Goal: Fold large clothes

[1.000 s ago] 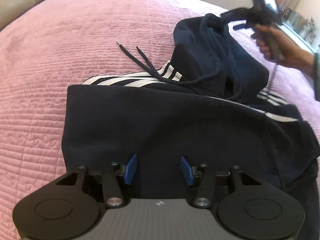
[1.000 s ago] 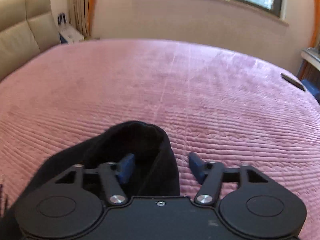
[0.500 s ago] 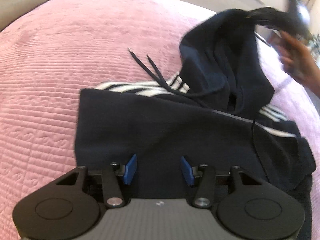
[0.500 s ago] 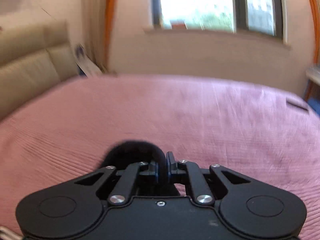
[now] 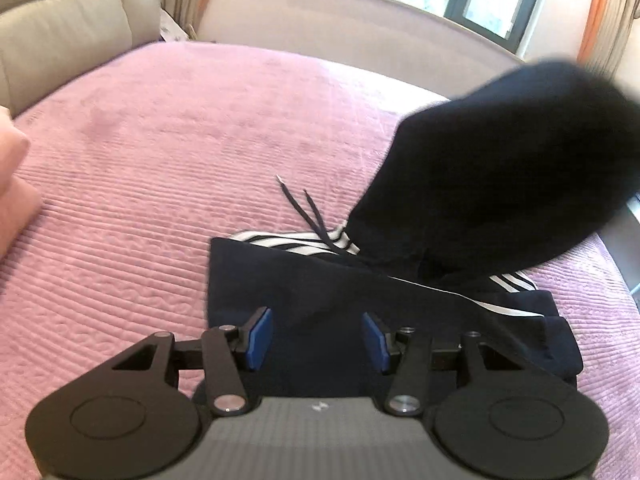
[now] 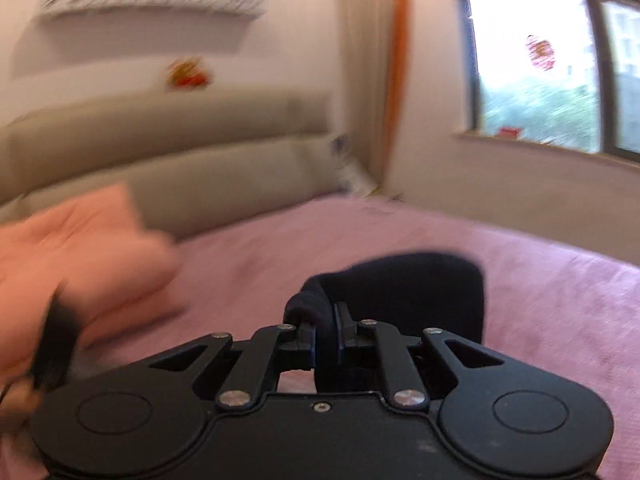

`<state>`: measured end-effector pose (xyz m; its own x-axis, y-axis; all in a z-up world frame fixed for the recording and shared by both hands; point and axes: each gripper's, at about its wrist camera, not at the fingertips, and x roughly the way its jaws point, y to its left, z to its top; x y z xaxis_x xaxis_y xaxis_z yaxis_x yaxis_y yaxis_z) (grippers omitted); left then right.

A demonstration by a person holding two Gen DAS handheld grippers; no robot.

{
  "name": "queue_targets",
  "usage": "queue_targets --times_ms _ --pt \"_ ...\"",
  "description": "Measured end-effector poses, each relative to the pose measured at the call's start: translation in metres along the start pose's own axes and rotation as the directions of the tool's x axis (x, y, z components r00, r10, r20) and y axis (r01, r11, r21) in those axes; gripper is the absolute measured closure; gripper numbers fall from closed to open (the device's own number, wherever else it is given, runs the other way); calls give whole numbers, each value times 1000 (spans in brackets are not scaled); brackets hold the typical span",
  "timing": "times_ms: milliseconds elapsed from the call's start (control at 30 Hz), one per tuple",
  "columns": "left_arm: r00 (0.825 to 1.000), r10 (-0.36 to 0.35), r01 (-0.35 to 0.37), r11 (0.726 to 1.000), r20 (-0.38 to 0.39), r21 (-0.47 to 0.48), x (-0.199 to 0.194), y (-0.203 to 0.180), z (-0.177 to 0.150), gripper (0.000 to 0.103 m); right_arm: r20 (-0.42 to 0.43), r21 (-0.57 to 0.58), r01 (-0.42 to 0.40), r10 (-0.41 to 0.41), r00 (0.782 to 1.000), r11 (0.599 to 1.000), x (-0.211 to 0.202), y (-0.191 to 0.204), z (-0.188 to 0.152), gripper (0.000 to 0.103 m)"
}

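Bed: pink quilt point(image 5: 160, 160) under everything
Left gripper point(image 5: 317, 338): spread wide over navy hoodie point(image 5: 320, 292)
Right gripper point(image 6: 325, 334): clamped on hood point(image 6: 420, 284), lifted

Home bedroom. Bed with pink quilted bedspread point(image 5: 168, 184) filling the view; beige padded headboard point(image 5: 72, 36) at 10 o'clock; peach pillow point(image 6: 76, 256) at 9 o'clock; window point(image 6: 552, 76) with orange-edged curtain point(image 6: 384, 72) at 2 o'clock.
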<state>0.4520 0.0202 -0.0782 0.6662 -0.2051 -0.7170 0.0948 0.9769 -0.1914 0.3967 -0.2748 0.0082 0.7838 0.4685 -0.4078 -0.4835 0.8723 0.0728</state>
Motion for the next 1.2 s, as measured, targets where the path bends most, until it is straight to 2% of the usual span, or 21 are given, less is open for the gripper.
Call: queue_targets --times_ms 67,133,167,200,267,333,367,400,433,533,600,633,700,833,867,967,1033,1067,1100,1133,1200 --pt "1000 14 -14 1000 0 3 -10 4 -4 48 -107 -20 -56 54 993 998 -8 24 -23 86" --pt "1000 24 -24 1000 -7 5 -15 9 -9 47 -250 -43 -103 89 964 994 -11 47 -55 83" --pt "999 29 -29 1000 -14 4 -17 11 -12 47 -336 -48 -124 100 936 991 -10 57 -71 83" --pt "999 32 -32 999 -20 0 -18 14 -15 47 -439 -41 -143 111 892 989 -6 67 -92 83" --pt "999 26 -26 1000 -30 -13 -20 17 -22 47 -561 -8 -117 92 823 993 -2 78 -130 80" --pt "999 -1 0 1000 -53 -26 -19 17 -29 43 -621 31 -47 56 782 998 -4 77 -162 79" --pt "997 -28 26 999 -78 -27 -16 16 -33 41 -636 36 -8 29 772 999 -6 77 -170 77" --pt "994 -45 42 999 -97 -28 -11 14 -35 39 -633 30 38 -10 774 999 -10 78 -175 65" --pt "991 -62 60 998 -118 -27 -8 11 -39 39 -618 24 75 -44 785 997 -13 79 -174 46" --pt "983 -116 116 993 -141 -15 -3 -2 -43 39 -482 -68 170 -181 857 983 -29 92 -163 28" --pt "979 -163 166 986 -125 11 -7 -13 -41 38 -418 -86 186 -205 885 979 -36 97 -154 26" --pt "973 -196 200 979 -124 26 -7 -17 -39 30 -411 -75 197 -210 887 978 -40 97 -152 26" --pt "937 -300 314 948 -176 54 -1 -29 -38 19 -433 -14 232 -215 875 973 -47 88 -156 26" --pt "852 -453 491 866 -263 99 17 -60 -40 23 -497 107 294 -204 843 950 -55 75 -180 26" --pt "843 -461 509 851 -277 132 20 -68 -43 23 -505 127 306 -204 839 944 -55 70 -182 26" --pt "862 -409 494 811 -301 313 24 -92 -51 32 -507 180 321 -192 840 930 -59 61 -186 26" --pt "857 -389 501 781 -339 372 33 -102 -53 37 -508 198 329 -191 840 923 -58 57 -188 26" --pt "840 -395 525 764 -371 374 40 -104 -53 46 -508 204 331 -190 840 921 -56 57 -189 26" --pt "817 -415 557 747 -401 362 46 -105 -53 85 -508 207 336 -193 840 919 -58 57 -190 26" --pt "798 -427 577 745 -426 335 51 -105 -52 91 -510 207 342 -197 837 917 -57 57 -191 26" --pt "820 -436 558 753 -369 348 37 -100 -46 91 -517 204 356 -209 830 912 -57 57 -190 26"
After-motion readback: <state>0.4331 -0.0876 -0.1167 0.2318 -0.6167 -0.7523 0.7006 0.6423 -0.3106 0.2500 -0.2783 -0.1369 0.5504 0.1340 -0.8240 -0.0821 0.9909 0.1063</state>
